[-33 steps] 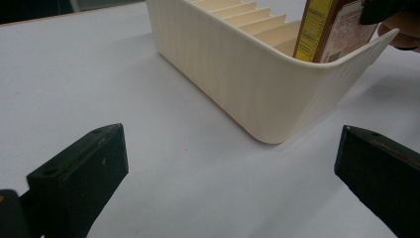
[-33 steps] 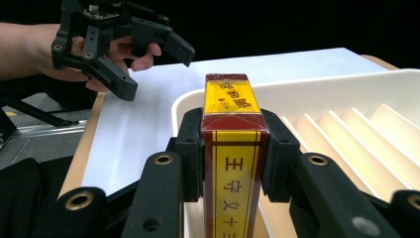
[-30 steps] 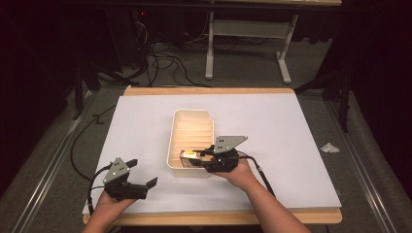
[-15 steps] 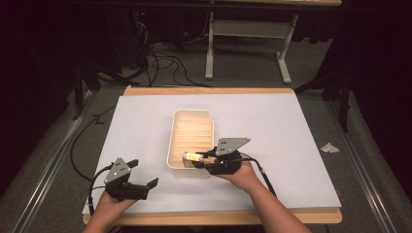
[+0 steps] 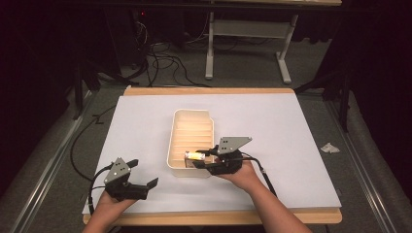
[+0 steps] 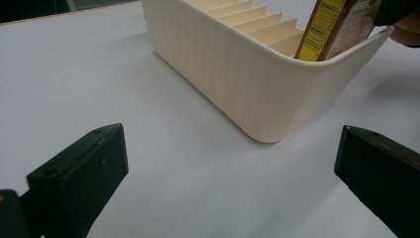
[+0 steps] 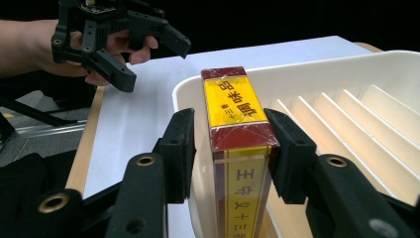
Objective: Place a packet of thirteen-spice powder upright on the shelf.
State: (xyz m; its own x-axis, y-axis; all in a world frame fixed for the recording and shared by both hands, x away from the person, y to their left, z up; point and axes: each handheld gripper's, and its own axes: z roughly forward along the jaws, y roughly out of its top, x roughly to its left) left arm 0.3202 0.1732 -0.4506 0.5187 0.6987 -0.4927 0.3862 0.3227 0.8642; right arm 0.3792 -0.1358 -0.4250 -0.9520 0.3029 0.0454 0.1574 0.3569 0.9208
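Your right gripper (image 7: 229, 148) has its jaws pinched on a box (image 7: 236, 148), one pad flat on each broad side. The box is dark red with yellow panels and red characters, wrapped in clear film, with a barcode on one narrow edge (image 6: 317, 34). It stands on edge at the near end of the tray (image 5: 180, 145), lower part down inside, just behind the tray's near wall. In the high view the box (image 5: 196, 156) shows at the tray's near right corner with your right gripper (image 5: 206, 161) reaching in over the rim.

The tray is cream, ribbed outside, with slanted dividers (image 7: 346, 124) across its floor. It sits mid-table on the white sheet (image 5: 291, 136).

Your left gripper (image 5: 145, 187) has its jaws spread wide, holding nothing, touching nothing. It is low over the sheet at the near left, well apart from the tray, pointing toward the tray's near corner (image 6: 267, 124).
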